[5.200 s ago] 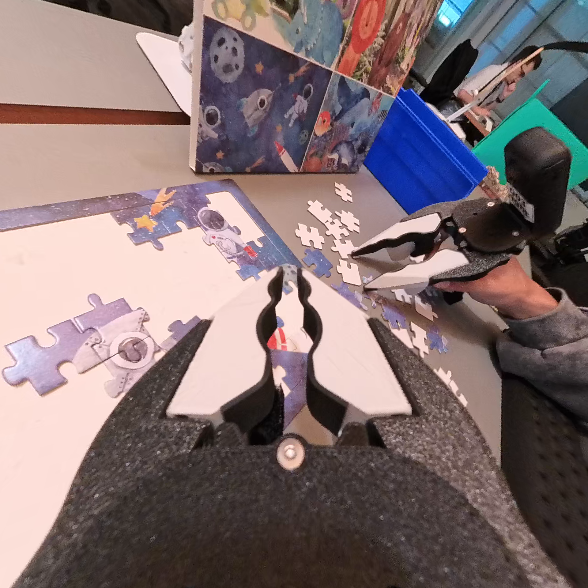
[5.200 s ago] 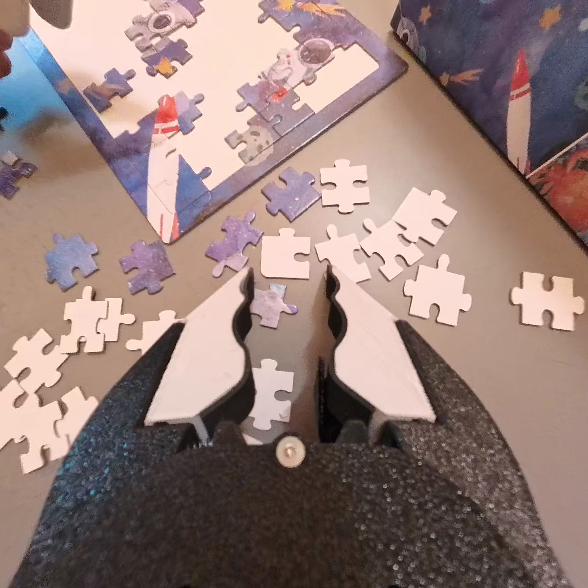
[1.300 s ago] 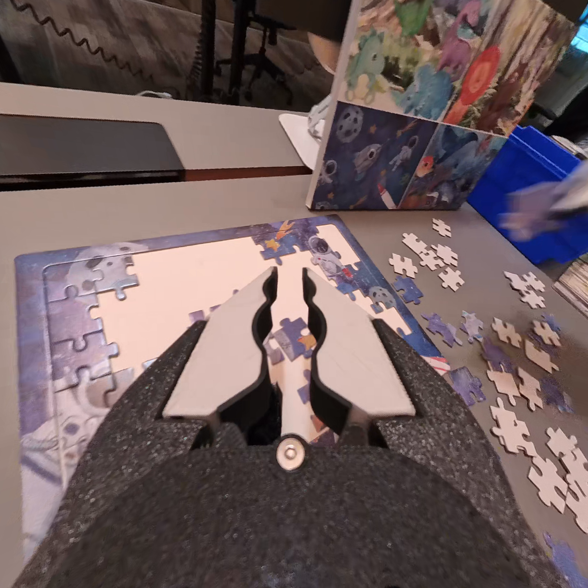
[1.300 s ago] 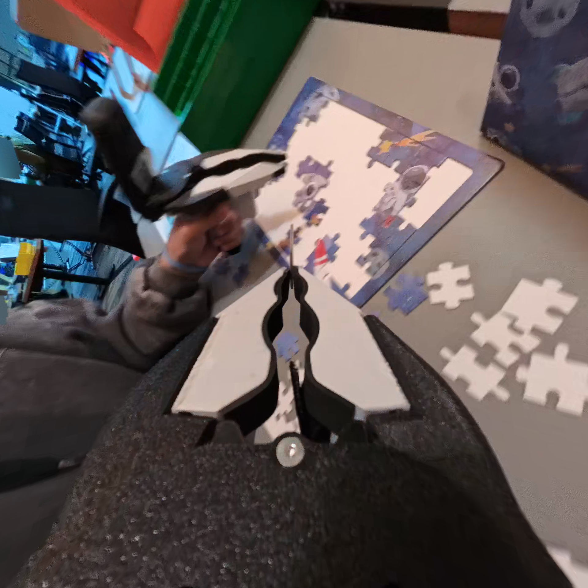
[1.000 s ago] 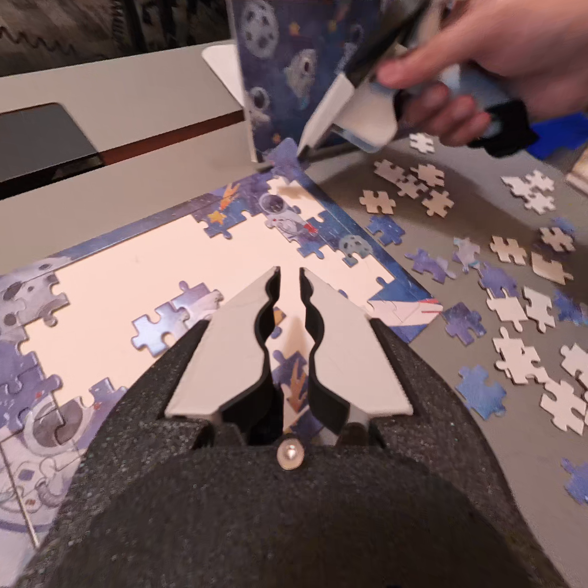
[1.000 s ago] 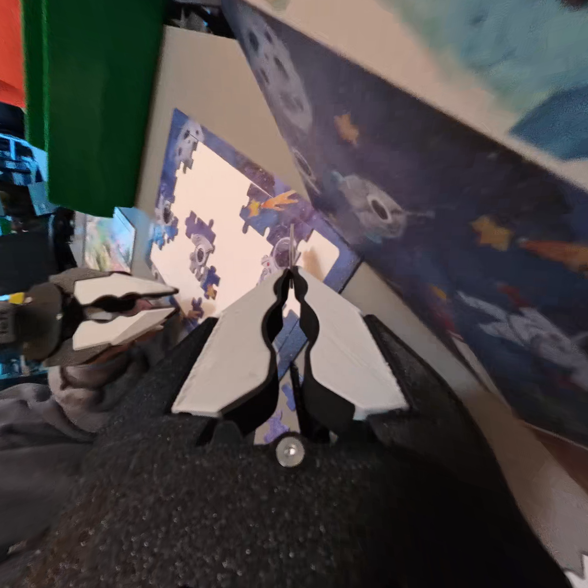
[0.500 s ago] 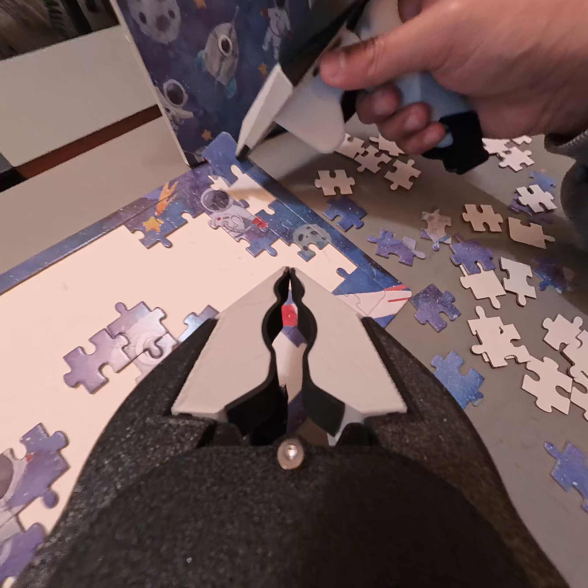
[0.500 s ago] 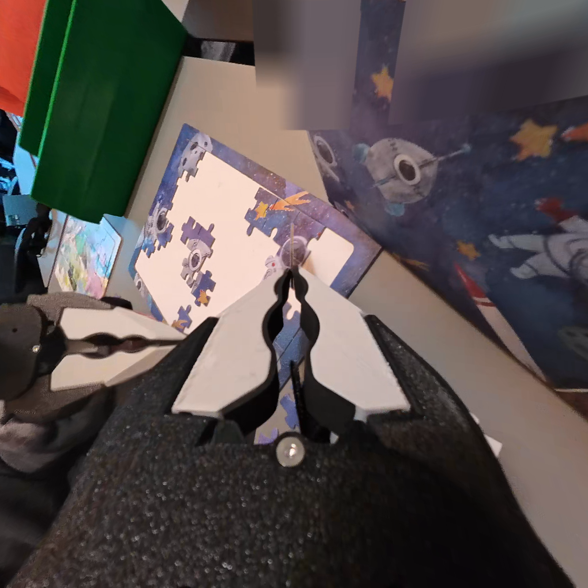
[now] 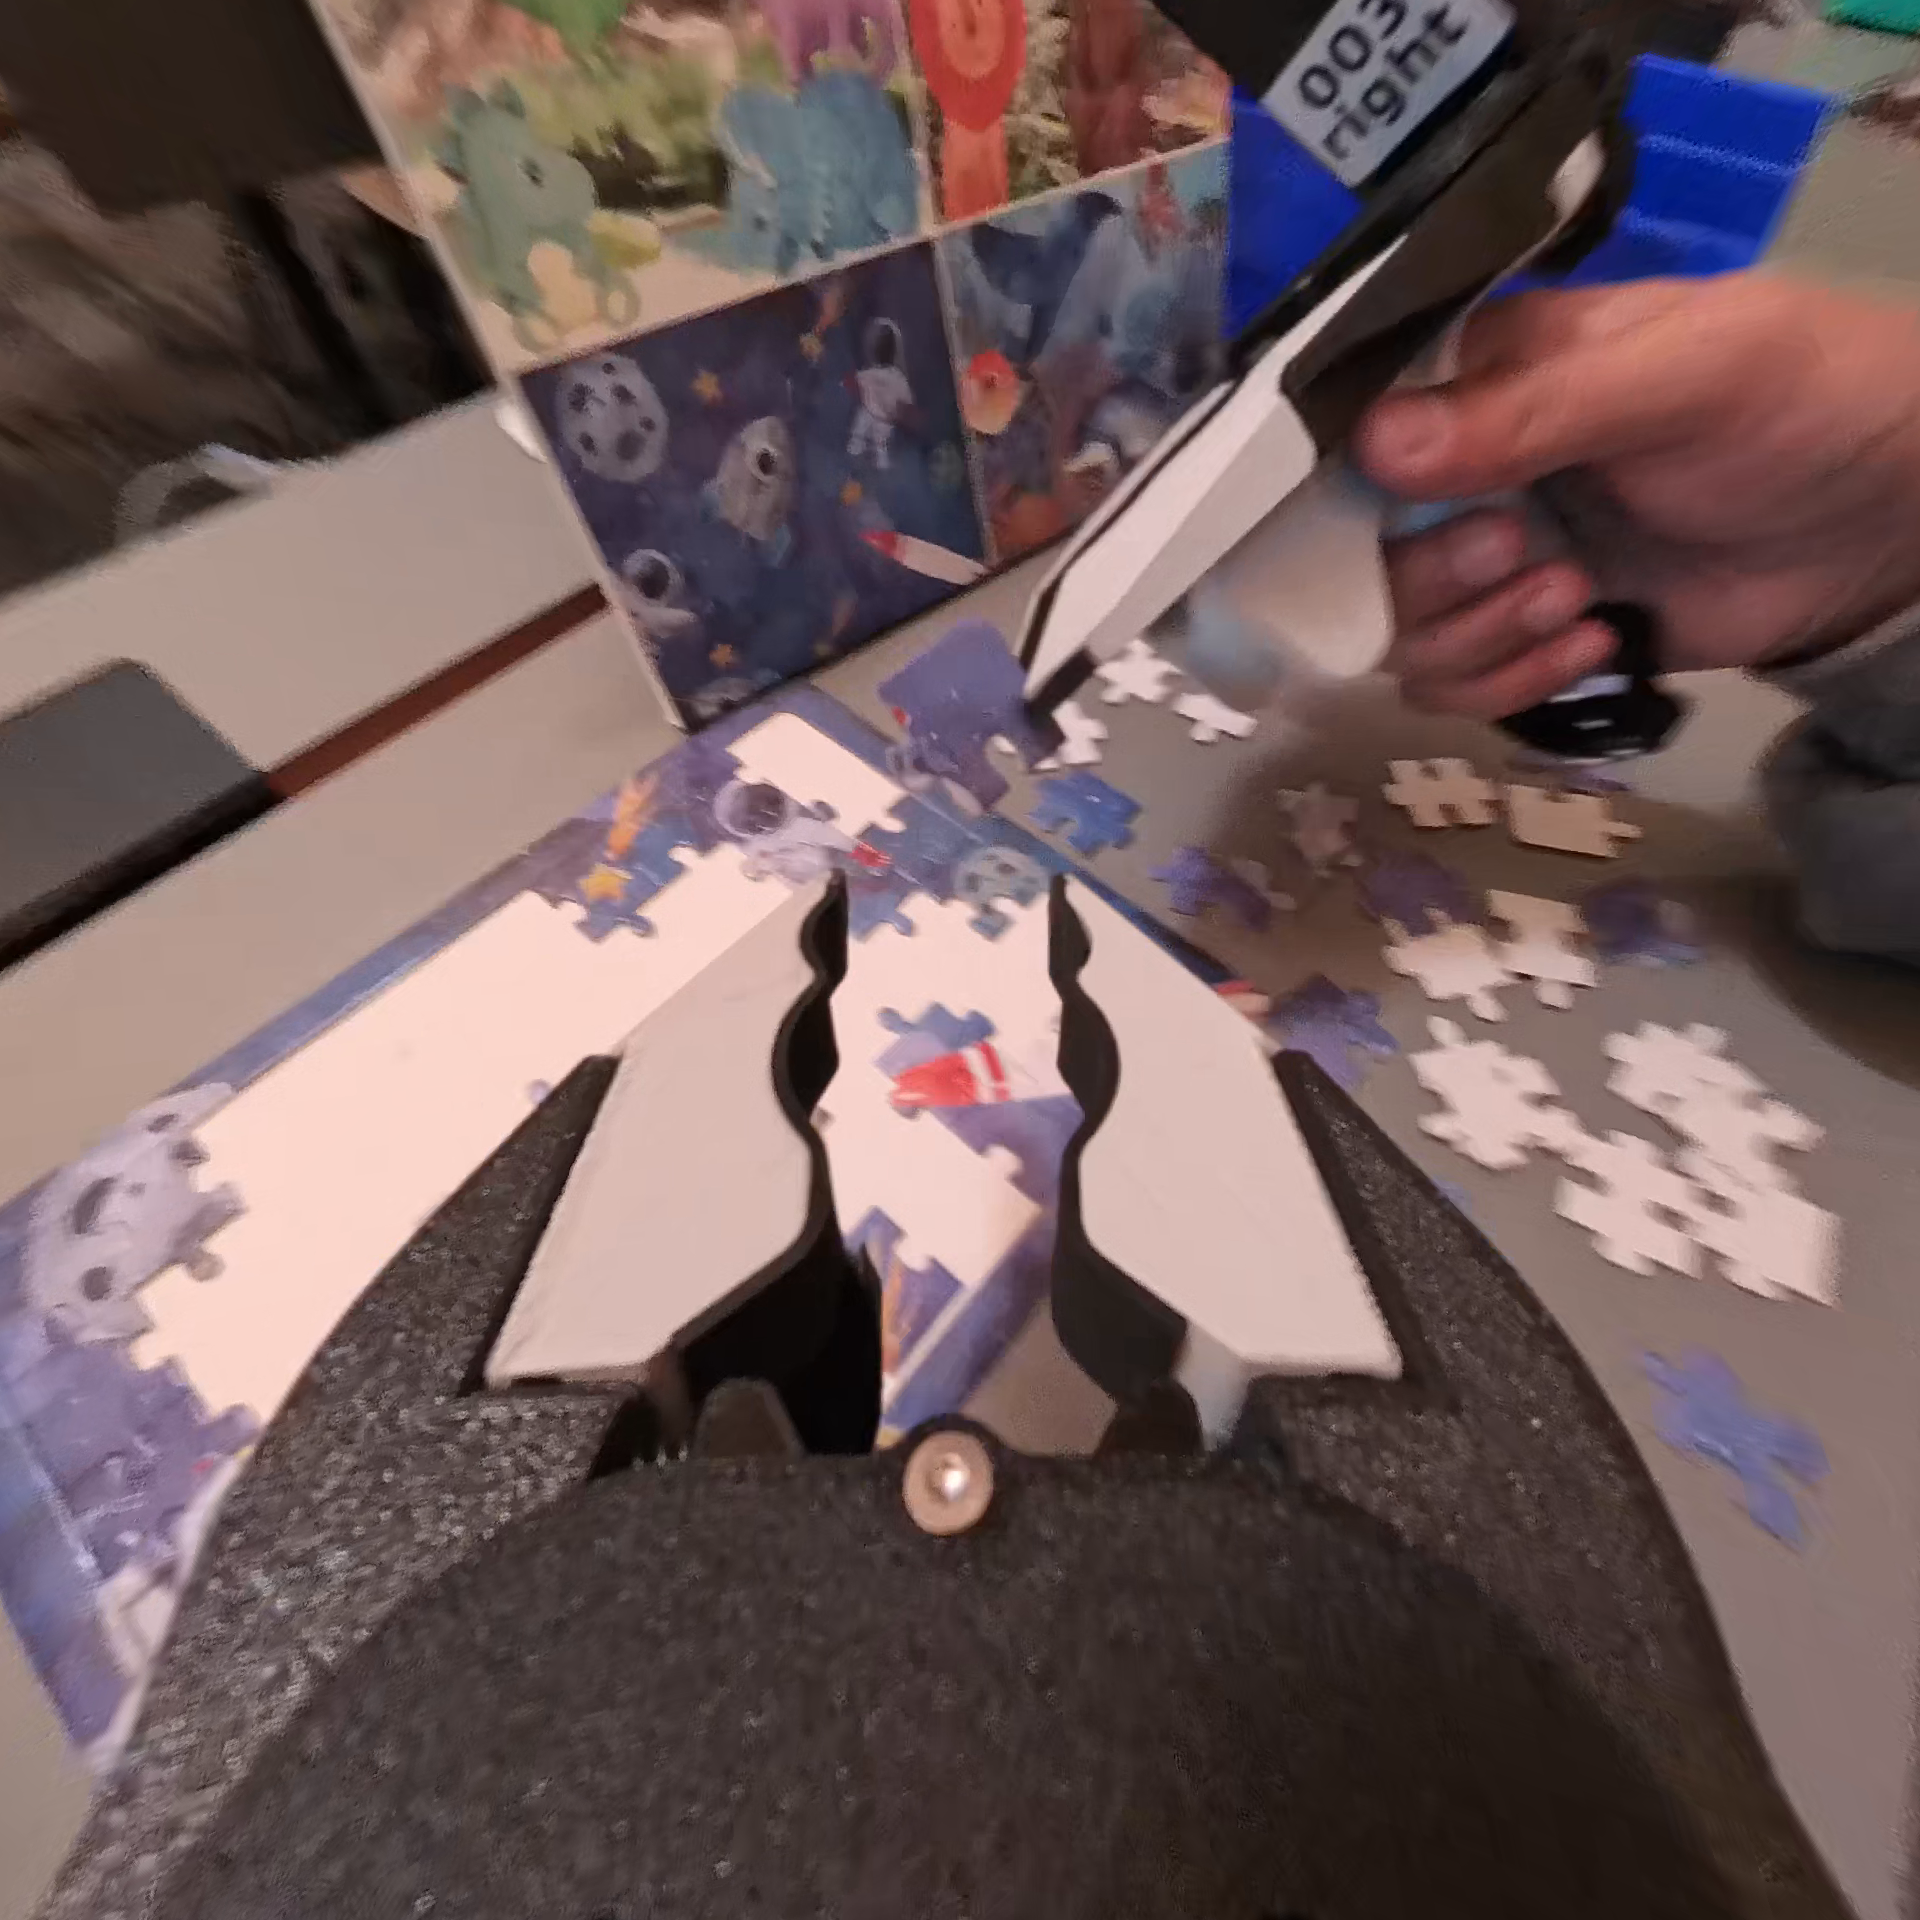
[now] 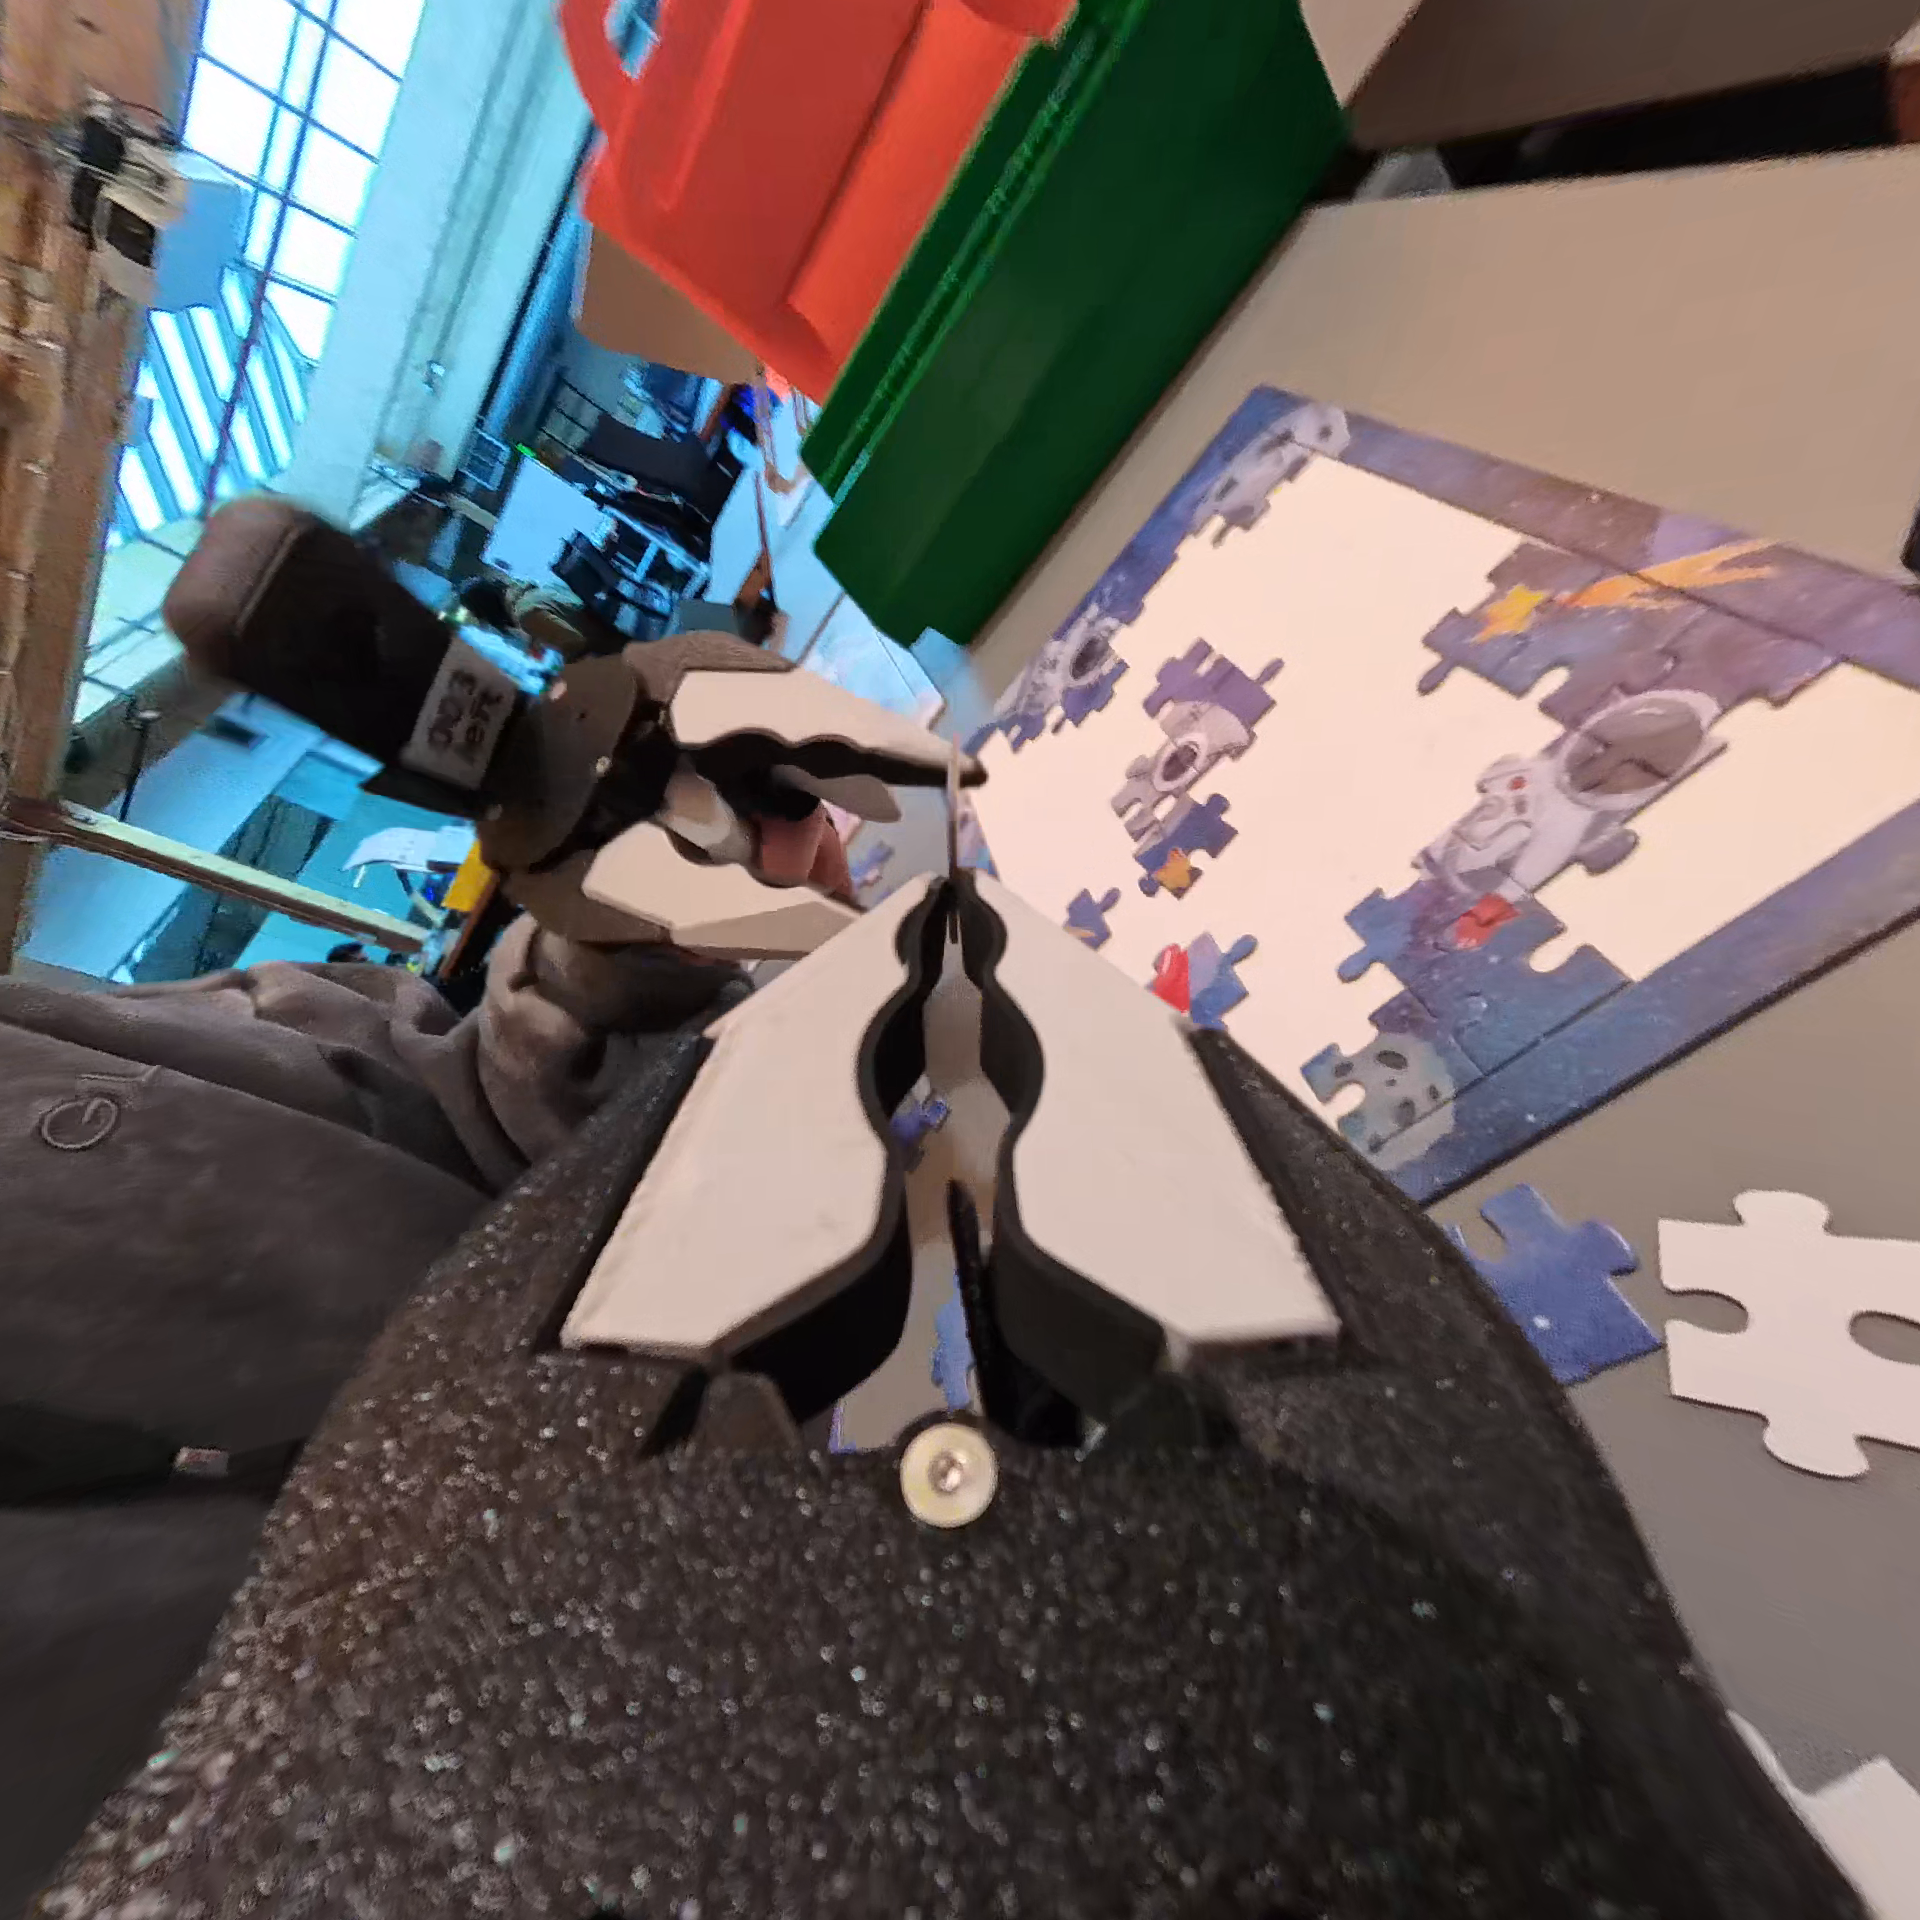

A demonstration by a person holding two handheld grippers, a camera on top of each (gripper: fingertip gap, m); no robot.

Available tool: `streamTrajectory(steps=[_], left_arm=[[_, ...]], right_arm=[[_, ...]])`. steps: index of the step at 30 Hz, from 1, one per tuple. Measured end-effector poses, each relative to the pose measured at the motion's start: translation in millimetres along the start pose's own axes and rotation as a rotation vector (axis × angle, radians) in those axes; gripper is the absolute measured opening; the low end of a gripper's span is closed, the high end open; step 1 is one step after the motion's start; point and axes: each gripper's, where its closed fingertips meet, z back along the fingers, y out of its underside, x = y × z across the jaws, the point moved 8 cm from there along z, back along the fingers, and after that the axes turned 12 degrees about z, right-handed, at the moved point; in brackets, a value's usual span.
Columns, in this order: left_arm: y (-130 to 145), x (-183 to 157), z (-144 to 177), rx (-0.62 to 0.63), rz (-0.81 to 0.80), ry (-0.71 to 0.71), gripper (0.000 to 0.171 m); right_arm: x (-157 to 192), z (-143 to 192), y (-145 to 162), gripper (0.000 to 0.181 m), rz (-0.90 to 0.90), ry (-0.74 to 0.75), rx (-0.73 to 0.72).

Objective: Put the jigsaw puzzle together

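The puzzle board (image 9: 416, 1101) has a blue frame and a white base, with joined pieces along its edges. My left gripper (image 9: 943, 904) is open and empty above the board, over a piece with a red rocket tip (image 9: 940, 1070). My right gripper (image 9: 1039, 696) is shut on a dark blue piece (image 9: 956, 696) and holds it above the board's far right corner. In the right wrist view the right gripper (image 10: 954, 894) grips that piece edge-on (image 10: 951, 831). The open left gripper (image 10: 914, 847) is just beyond it, and the board (image 10: 1351, 623) is to the right.
Several loose pieces (image 9: 1507, 1091), white and blue, lie on the grey table right of the board; two show close by (image 10: 1787, 1340). The picture box (image 9: 779, 499) stands behind the board, with a blue bin (image 9: 1704, 177) beside it. Green (image 10: 1039, 343) and orange (image 10: 779, 156) boxes are at the far side. Both grippers' tips are close together, under 4 cm apart.
My left gripper has opened from shut. My right gripper has drawn back from the board's far corner, still shut on the blue piece, and has swung to face the left gripper.
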Motion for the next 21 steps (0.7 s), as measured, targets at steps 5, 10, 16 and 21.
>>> streamTrajectory(steps=[5, 10, 16, 21], left_arm=[[-30.7, 7.8, 20.3, 0.094, 0.382, 0.229, 0.033], [-46.9, 1.7, 18.4, 0.138, 0.534, 0.442, 0.025], [-46.4, -7.3, 5.6, 0.156, 0.527, 0.539, 0.003], [-40.4, 6.3, -10.9, 0.211, 0.544, 0.484, 0.001]], right_arm=[[19.8, 12.0, 2.5, 0.002, 0.106, -0.080, -0.046], [34.8, 22.8, -3.1, 0.002, 0.126, -0.168, -0.118], [37.3, 25.7, -0.8, 0.002, 0.105, -0.220, -0.120], [19.6, 29.8, 1.9, 0.009, 0.106, -0.110, -0.129]])
